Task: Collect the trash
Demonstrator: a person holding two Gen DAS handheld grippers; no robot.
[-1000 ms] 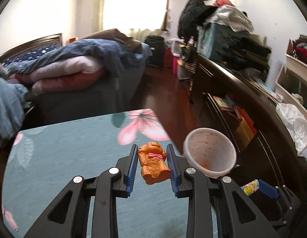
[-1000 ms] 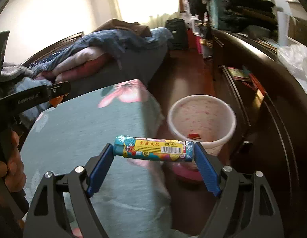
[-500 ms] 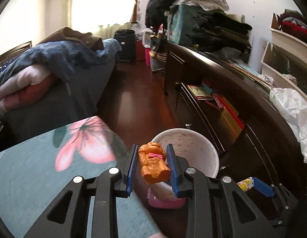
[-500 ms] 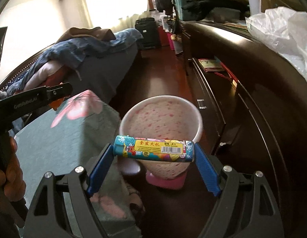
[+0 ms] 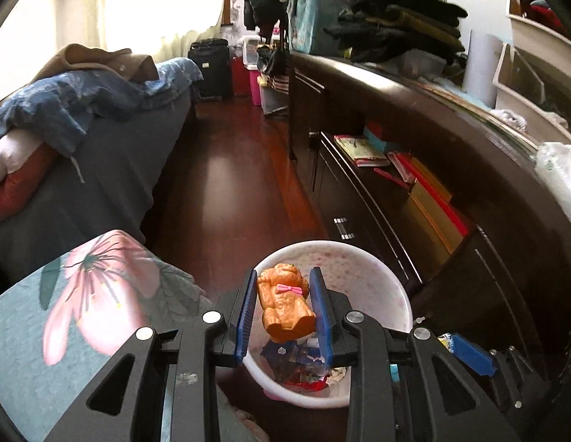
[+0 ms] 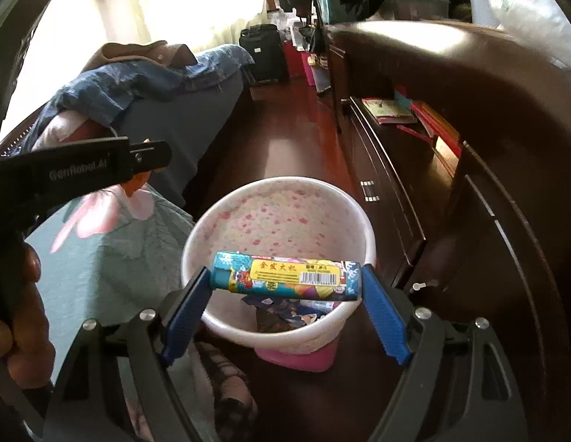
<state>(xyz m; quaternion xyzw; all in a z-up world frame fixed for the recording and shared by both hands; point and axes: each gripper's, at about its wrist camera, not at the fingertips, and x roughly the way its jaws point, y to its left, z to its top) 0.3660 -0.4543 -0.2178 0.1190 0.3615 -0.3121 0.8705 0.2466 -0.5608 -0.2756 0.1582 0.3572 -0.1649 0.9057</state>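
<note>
Left gripper (image 5: pixel 283 313): pinching an orange toy bear (image 5: pixel 283 307); white bin (image 5: pixel 388 280) directly below
Right gripper (image 6: pixel 285 287): clamped endwise on a colourful tube (image 6: pixel 287 276); bin (image 6: pixel 278 217) beneath, wrappers (image 6: pixel 285 313) inside

We are in a lived-in bedroom at home: at the left a bed (image 5: pixel 101 169) heaped with quilts (image 5: pixel 64 110), a bright curtained window (image 5: pixel 164 3) at the top, a dark wooden cabinet (image 5: pixel 451 184) at the right with books (image 5: pixel 363 147) and folded clothes (image 5: pixel 392 25), and a suitcase (image 5: pixel 210 68) on the floor.
</note>
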